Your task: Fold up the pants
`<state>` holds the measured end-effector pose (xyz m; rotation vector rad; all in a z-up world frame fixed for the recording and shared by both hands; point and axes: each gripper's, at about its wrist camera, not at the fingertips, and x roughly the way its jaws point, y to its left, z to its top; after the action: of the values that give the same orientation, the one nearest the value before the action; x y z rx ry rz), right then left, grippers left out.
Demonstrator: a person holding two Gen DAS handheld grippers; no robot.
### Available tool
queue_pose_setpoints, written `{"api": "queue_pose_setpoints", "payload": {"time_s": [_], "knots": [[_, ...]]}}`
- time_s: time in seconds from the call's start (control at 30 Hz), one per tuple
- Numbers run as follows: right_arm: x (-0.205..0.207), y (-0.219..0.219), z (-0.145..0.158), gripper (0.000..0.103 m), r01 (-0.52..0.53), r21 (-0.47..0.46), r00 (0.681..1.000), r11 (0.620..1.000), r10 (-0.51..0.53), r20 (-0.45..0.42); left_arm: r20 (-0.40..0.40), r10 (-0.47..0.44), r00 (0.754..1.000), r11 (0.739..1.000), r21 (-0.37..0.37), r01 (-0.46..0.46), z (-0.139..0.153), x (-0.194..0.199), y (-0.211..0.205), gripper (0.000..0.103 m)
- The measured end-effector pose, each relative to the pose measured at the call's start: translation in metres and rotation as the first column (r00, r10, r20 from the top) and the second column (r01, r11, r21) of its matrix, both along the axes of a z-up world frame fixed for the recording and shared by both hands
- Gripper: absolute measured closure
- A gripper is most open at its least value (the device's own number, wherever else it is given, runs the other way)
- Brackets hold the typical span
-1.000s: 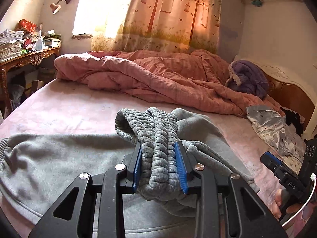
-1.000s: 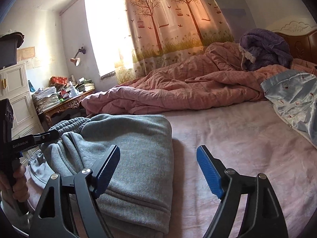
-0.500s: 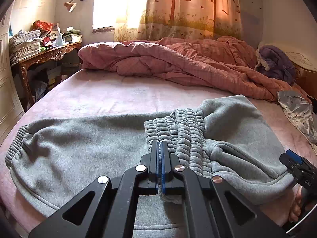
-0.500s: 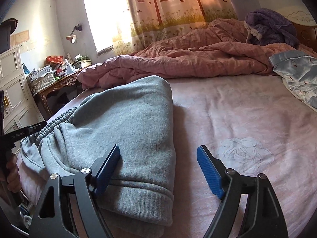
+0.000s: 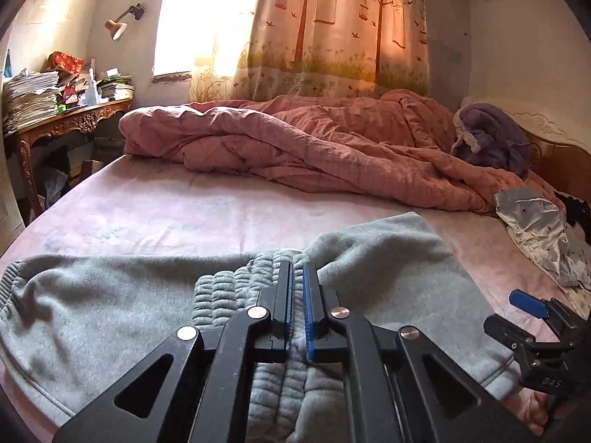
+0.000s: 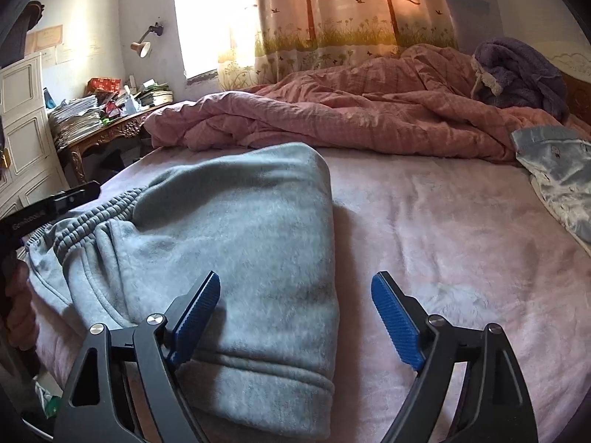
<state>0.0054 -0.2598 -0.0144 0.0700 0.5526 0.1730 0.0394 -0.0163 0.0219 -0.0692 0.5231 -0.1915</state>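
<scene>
Grey fleece pants (image 5: 388, 269) lie folded on the pink bed sheet (image 5: 166, 214), with the ribbed waistband (image 5: 229, 291) on top near the front edge. My left gripper (image 5: 297, 269) sits low on that waistband. Its jaws are almost together and opening a crack, with a thin fold of waistband pinched between the blue pads. In the right wrist view the pants (image 6: 240, 221) fill the left half. My right gripper (image 6: 295, 284) hovers over their near right edge, and its jaws are opening wide with nothing pressed between them. The right gripper (image 5: 528, 302) also shows at the far right of the left wrist view.
A rumpled pink duvet (image 5: 314, 147) runs across the back of the bed, with a purple blanket (image 5: 491, 140) by the headboard. A pale blue satin cloth (image 6: 554, 162) lies at the right. A carved desk (image 5: 74, 114) piled with papers stands at the left.
The left jaws went from a wide grip on the lifted, bunched waistband to nearly together, and the waistband now lies flat on the pants. The right gripper shifted over the folded edge and stayed open.
</scene>
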Motion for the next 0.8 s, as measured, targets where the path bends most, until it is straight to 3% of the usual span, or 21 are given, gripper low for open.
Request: {"api": "queue_pose_setpoints", "payload": {"time_s": [0.13, 0.2, 0.27, 0.3, 0.4, 0.43, 0.53, 0.7, 0.8], "knots": [[0.019, 0.002, 0.052, 0.017, -0.051, 0.010, 0.997, 0.999, 0.050, 0.057, -0.025, -0.022, 0.999, 1.000, -0.004, 0.022, 0.011, 0.026, -0.014, 0.093], [0.043, 0.003, 0.072, 0.017, -0.070, 0.011, 0.997, 0.997, 0.070, 0.013, -0.049, -0.006, 0.999, 1.000, 0.002, 0.006, 0.009, 0.041, -0.021, 0.089], [0.069, -0.001, 0.083, 0.020, -0.120, 0.074, 0.993, 0.990, 0.121, -0.013, -0.089, 0.015, 0.996, 1.000, -0.005, -0.015, -0.001, 0.053, -0.022, 0.088], [0.082, -0.004, 0.083, 0.029, -0.139, 0.114, 0.989, 0.984, 0.144, -0.040, -0.121, 0.032, 0.992, 0.999, -0.009, -0.033, -0.010, 0.059, -0.022, 0.088], [0.126, -0.020, 0.064, 0.056, -0.111, 0.233, 0.973, 0.966, 0.153, -0.170, -0.171, 0.039, 0.984, 0.998, -0.038, -0.046, -0.036, 0.068, -0.015, 0.084], [0.136, -0.024, 0.054, 0.066, -0.104, 0.239, 0.967, 0.965, 0.155, -0.203, -0.162, 0.039, 0.986, 0.998, -0.037, -0.045, -0.039, 0.067, -0.015, 0.084], [0.161, -0.022, 0.025, 0.079, -0.103, 0.187, 0.949, 0.977, 0.153, -0.277, -0.123, 0.048, 0.991, 0.999, -0.005, -0.049, -0.041, 0.059, -0.019, 0.084], [0.192, -0.006, -0.005, 0.083, -0.110, 0.123, 0.930, 0.986, 0.146, -0.337, -0.094, 0.033, 0.995, 0.998, -0.056, -0.038, -0.049, 0.054, -0.010, 0.084], [0.201, -0.006, -0.006, 0.083, -0.082, 0.114, 0.945, 0.990, 0.114, -0.308, -0.083, 0.013, 0.997, 0.993, -0.114, -0.022, -0.050, 0.051, -0.002, 0.084]]}}
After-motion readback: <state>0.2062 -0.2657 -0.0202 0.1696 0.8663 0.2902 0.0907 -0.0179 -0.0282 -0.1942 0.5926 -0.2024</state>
